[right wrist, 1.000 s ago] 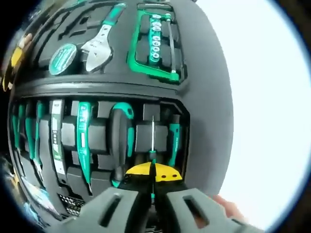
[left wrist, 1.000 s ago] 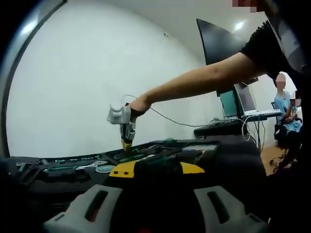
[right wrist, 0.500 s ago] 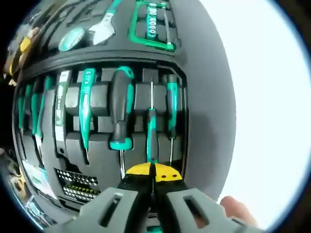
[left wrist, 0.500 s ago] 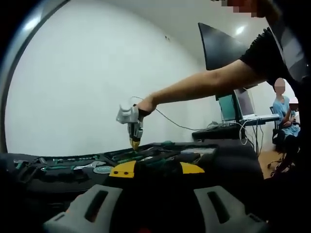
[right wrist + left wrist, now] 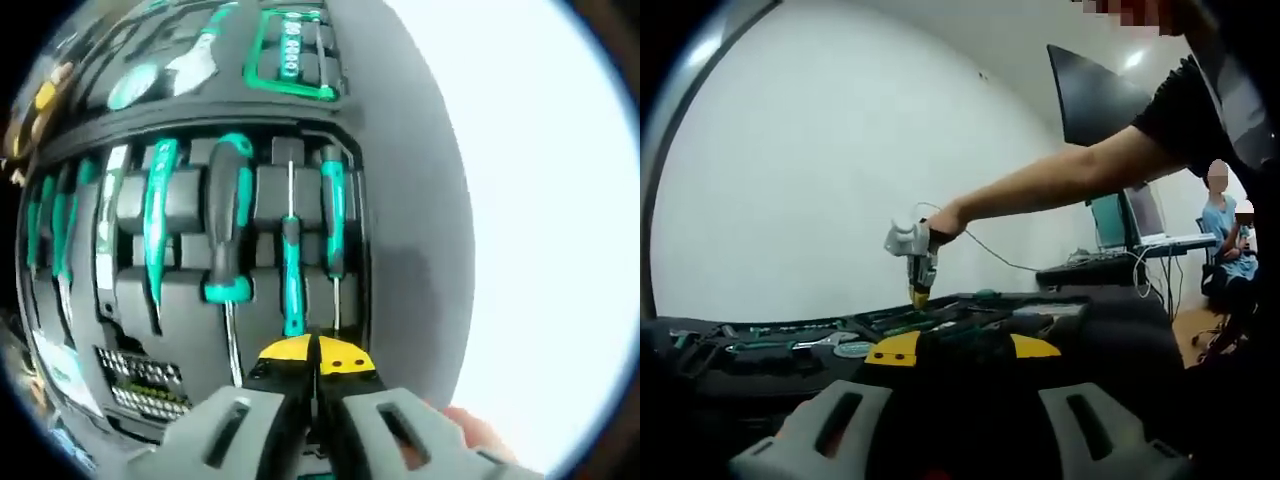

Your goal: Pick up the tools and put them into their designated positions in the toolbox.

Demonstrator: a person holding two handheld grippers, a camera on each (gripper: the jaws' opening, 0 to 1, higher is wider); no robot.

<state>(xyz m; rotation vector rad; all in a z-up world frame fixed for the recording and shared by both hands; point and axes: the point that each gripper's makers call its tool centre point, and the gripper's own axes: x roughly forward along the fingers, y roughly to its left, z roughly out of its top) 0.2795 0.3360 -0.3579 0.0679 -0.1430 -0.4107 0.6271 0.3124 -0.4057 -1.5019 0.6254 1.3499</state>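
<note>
The right tongs (image 5: pixel 318 362) are closed and empty, just behind the thin green-handled screwdriver (image 5: pixel 290 272) lying in its slot of the black foam toolbox (image 5: pixel 400 200). The left tongs (image 5: pixel 960 352) stand open, near the toolbox edge.

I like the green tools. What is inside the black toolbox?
In the toolbox, green-handled screwdrivers lie in foam slots, beside a bit set. A wrench sits farther up. The right gripper covers one slim screwdriver's end.
</note>
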